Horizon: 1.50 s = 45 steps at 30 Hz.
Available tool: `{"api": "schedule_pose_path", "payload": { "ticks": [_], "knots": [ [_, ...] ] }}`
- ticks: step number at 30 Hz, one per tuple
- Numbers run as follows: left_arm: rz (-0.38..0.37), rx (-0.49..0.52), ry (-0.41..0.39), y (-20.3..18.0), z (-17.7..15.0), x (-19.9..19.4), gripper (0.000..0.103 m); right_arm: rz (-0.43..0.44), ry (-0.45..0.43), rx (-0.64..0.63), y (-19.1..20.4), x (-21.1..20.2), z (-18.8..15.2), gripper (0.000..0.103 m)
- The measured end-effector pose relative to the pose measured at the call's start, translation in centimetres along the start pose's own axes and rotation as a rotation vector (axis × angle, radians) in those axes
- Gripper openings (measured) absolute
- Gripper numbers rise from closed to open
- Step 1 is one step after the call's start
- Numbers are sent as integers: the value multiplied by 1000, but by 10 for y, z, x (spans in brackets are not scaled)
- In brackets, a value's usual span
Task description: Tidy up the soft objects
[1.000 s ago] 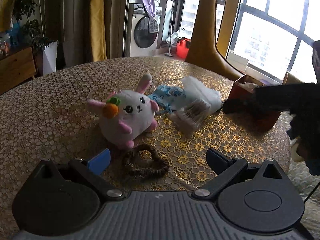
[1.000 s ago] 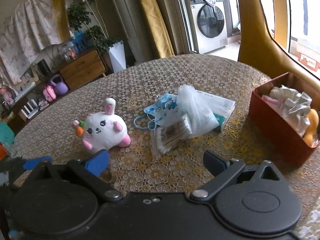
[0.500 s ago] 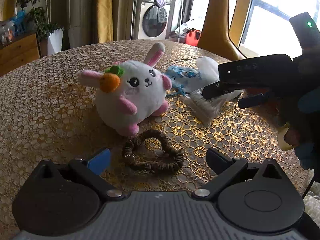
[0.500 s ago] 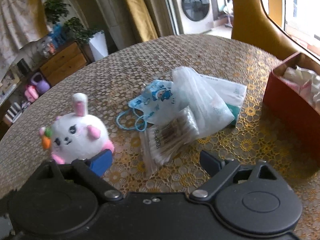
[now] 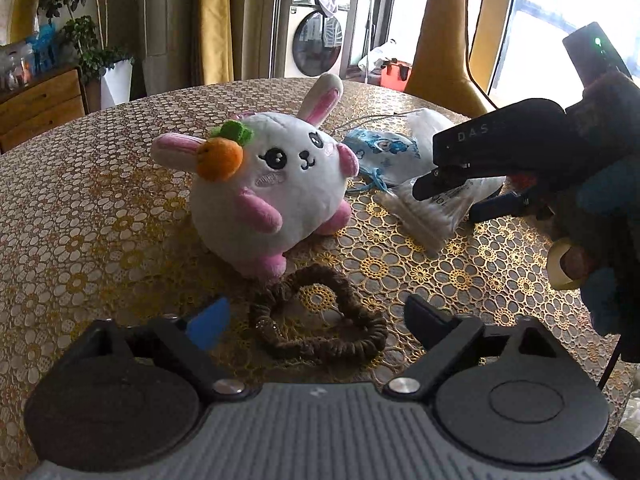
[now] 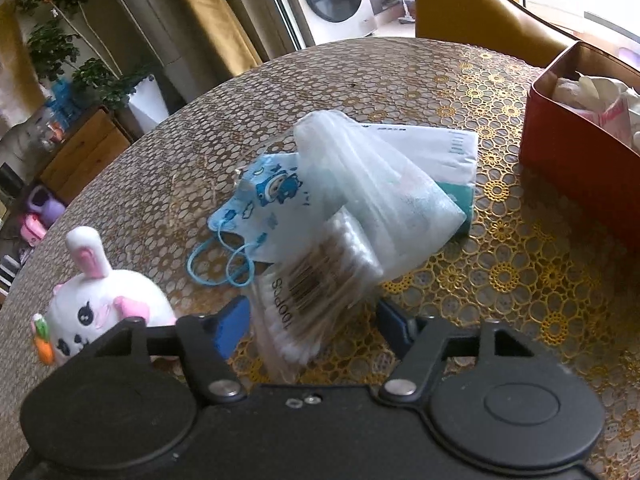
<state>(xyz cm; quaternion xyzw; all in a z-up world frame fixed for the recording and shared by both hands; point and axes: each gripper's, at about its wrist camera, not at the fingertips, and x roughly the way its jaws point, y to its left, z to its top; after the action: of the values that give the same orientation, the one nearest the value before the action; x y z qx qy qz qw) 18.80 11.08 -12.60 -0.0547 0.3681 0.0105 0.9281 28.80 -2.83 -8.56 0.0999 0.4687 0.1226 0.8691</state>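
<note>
My two grippers are low over the table, both closing.

My left gripper [image 5: 316, 320] is wide, closing around the brown scrunchie [image 5: 320, 320], pads not yet touching it; the bunny [image 5: 276, 192] sits just beyond. My right gripper [image 6: 312, 324] is closing around the pack of swabs [image 6: 316, 284], pads just beside it. Behind the pack lie a blue mask [image 6: 264, 208] and a white bag [image 6: 372, 184]; far right stands the red box [image 6: 576, 160].

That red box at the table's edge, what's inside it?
The red box holds crumpled white wrappers or tissues and a pink-printed packet. Whatever lies beneath them is hidden by its wall.
</note>
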Motion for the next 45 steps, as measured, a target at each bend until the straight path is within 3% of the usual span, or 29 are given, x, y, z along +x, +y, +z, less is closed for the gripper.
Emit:
{"api": "schedule_pose_path", "payload": {
  "ticks": [3,8,13,17,19,24,45],
  "knots": [
    [17,17,8,-3,0,3,73,-13,-4,-29,5,1,1,61],
    [17,43,0,-7,0,3,62,-31,-17,-42,8,2,0,48],
    [5,64,-6,-12,2,2,39,-28,-31,-55,11,-3,-2,33],
    [0,75,-6,-16,3,2,29,-15,-47,-70,14,-9,-3,25],
    [-3,75,-6,-17,3,2,20,-6,-56,-77,14,-12,-3,22],
    [5,62,-12,-15,5,-1,11,26,-75,-85,13,-24,-6,17],
    [-49,-8,17,-7,12,-30,8,147,-76,-141,-22,-94,-33,15]
  ]
}}
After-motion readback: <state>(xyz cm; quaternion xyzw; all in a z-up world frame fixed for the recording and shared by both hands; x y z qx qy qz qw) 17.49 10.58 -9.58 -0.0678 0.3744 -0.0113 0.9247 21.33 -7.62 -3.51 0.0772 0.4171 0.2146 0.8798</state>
